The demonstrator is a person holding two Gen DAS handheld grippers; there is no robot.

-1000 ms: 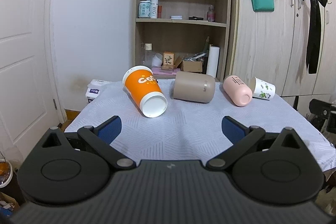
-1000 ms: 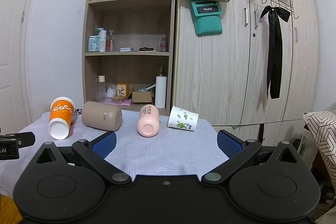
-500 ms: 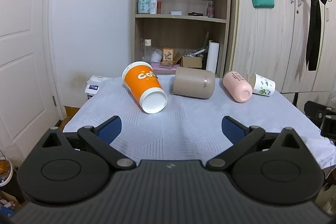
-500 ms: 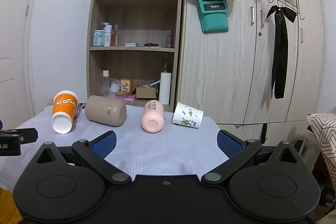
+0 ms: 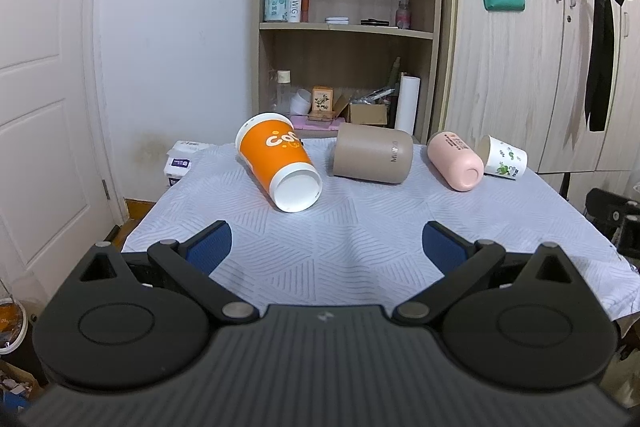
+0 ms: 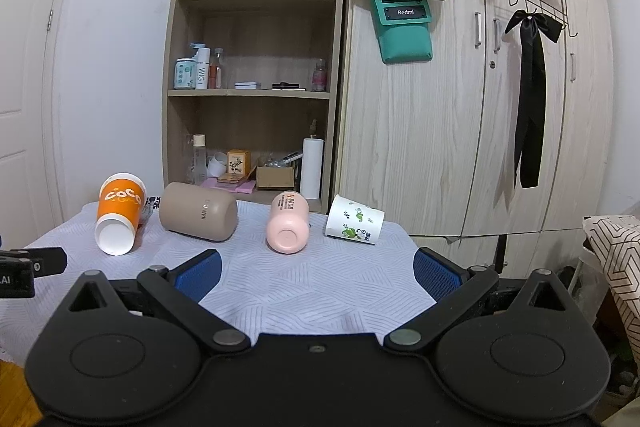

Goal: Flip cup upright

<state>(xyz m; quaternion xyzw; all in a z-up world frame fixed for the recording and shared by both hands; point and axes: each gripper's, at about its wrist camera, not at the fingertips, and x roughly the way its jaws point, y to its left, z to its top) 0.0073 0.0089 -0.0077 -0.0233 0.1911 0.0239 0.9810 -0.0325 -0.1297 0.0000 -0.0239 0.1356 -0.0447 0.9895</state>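
4 cups on sides: orange cup, tan, pink, white.

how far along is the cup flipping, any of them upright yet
Nothing is done: the orange cup, tan cup, pink cup and white leaf-print cup all lie on their sides on the table. Nothing is in hand: left gripper and right gripper are open, short of the cups. All four flips remain.
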